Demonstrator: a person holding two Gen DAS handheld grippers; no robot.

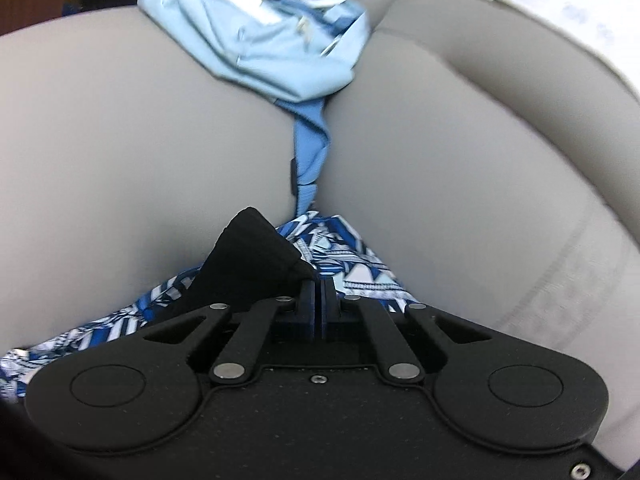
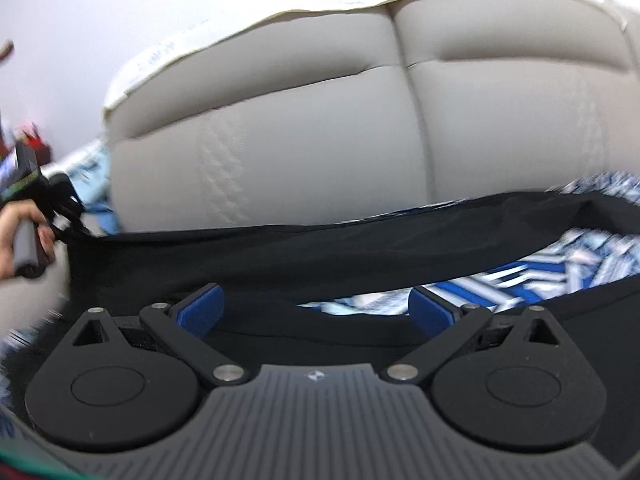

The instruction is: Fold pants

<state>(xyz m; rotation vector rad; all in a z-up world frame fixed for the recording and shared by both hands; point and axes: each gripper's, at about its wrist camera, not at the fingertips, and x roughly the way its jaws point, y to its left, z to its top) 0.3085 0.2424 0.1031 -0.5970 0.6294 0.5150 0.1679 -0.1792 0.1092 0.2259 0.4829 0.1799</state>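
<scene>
The black pants (image 2: 280,256) hang stretched in a long band across the right wrist view, in front of the grey sofa. At the far left of that view my left gripper (image 2: 68,220), held by a hand (image 2: 12,232), is shut on one end of them. In the left wrist view the left gripper (image 1: 319,284) has its jaws pressed together, with a fold of the black pants (image 1: 256,256) sticking out beside them. My right gripper (image 2: 316,308) is open, its blue pads (image 2: 200,310) wide apart, and black fabric lies below and between them untouched by the pads.
A blue-and-white patterned cloth (image 2: 520,276) covers the sofa seat under the pants, also seen as patterned cloth (image 1: 340,248). A light blue garment (image 1: 280,52) is bunched in the gap between the grey sofa cushions (image 1: 120,140). The sofa back (image 2: 300,140) rises behind.
</scene>
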